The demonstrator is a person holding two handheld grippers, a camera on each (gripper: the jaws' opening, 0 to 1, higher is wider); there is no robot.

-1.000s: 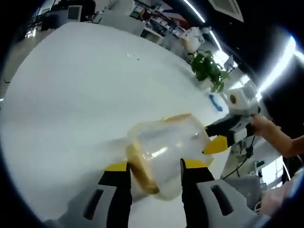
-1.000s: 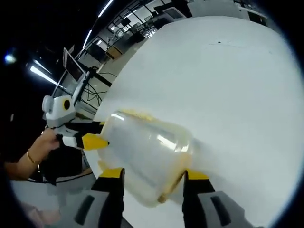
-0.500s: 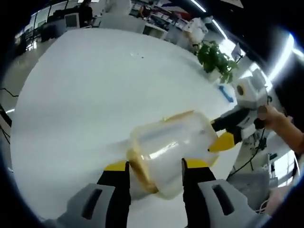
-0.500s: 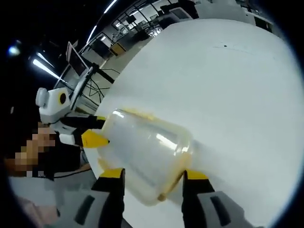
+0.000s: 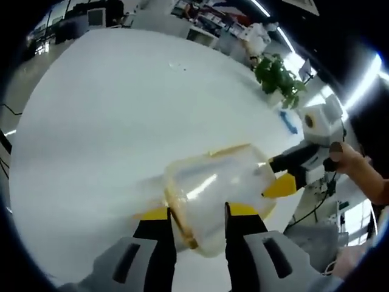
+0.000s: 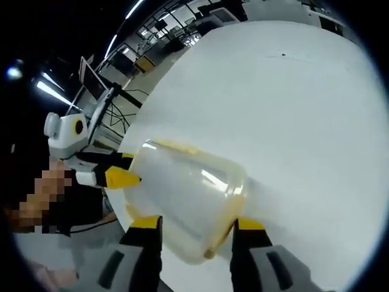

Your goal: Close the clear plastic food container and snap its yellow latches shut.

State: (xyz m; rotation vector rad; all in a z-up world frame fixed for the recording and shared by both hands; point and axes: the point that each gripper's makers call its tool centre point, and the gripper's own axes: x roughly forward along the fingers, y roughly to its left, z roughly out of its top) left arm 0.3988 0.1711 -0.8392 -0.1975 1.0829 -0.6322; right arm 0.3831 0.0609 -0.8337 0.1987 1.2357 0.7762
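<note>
Left tongs and right tongs each clamp one end of the clear rectangular plastic food container with yellow latches, held between them above the white table. Its long axis runs tongs to tongs, equally near both. Walls are transparent and glossy; latch positions cannot be judged.

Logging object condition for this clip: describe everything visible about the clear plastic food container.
The clear plastic food container is see-through, rounded and yellow-trimmed at its rim. It is held between both tongs over the white table, lying on its side. The left tongs straddle one end and the right tongs the other. Latch state is unclear.
</note>
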